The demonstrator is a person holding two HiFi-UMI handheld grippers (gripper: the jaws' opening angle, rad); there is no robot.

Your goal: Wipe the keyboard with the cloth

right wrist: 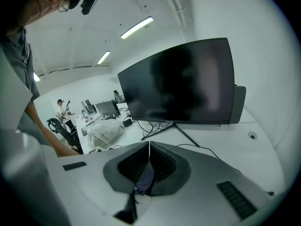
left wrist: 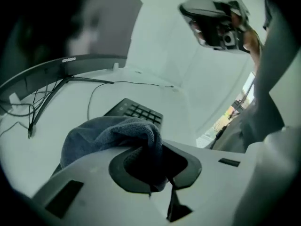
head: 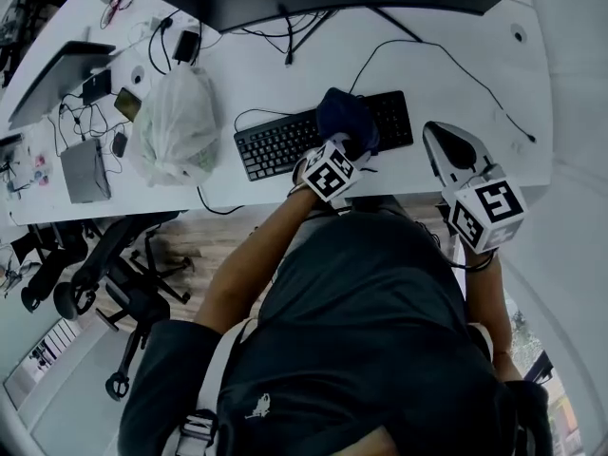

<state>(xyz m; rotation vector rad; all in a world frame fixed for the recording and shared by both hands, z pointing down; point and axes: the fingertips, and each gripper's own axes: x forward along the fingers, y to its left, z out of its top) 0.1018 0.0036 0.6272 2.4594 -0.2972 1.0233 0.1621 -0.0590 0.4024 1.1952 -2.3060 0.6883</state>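
From my remote seat I count two grippers, the left gripper (head: 350, 148) and the right gripper (head: 437, 136), one dark cloth (head: 347, 114), one black keyboard (head: 285, 141), one monitor (right wrist: 183, 81), one bulging plastic bag (head: 176, 126), one open laptop (head: 57, 79), one flat grey box (head: 85, 169) and one white desk (head: 456, 36).

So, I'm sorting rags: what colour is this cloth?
The cloth is dark blue-grey, clearest in the left gripper view.

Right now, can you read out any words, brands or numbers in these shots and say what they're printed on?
No text is legible in any view.
keyboard: key legends too small to read.
monitor: a small mark on its lower edge, too blurred to read.
marker cubes: black-and-white square patterns only, no words.
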